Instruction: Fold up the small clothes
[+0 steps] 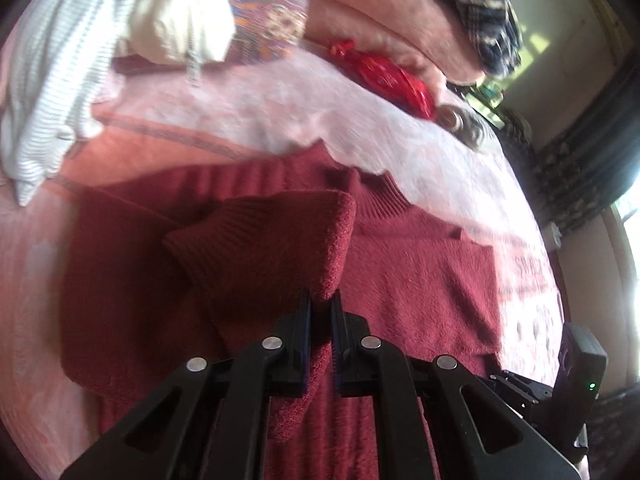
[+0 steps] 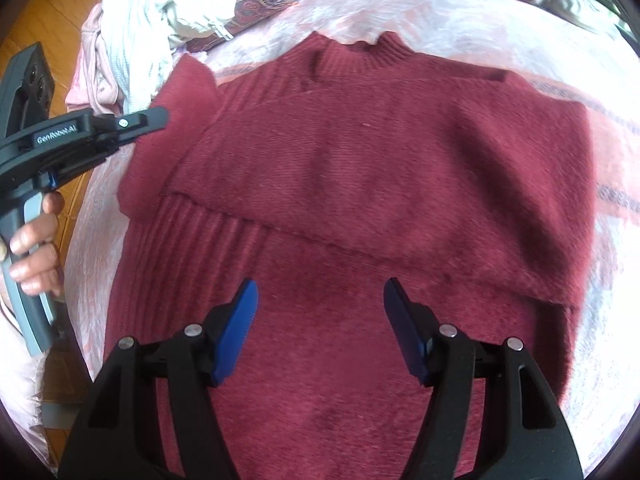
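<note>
Nearest, the left gripper [image 1: 322, 304] has its jaws pinched tight on a ribbed sleeve [image 1: 264, 240] of the dark red sweater [image 2: 360, 168], lifting it over the body. Right gripper [image 2: 320, 300] hovers with jaws spread wide, nothing between them. That sweater lies flat on a pink blanket [image 2: 460, 20]; beyond, white striped clothes [image 1: 52, 60] are heaped.

My left claw [image 1: 323, 300] is clamped on the sweater's [image 1: 420, 272] ribbed cuff [image 1: 260, 236], lifting the sleeve over its body. The sweater lies on a pink blanket [image 1: 248, 108]; a striped cloth [image 1: 44, 80] is bunched beyond.
</note>
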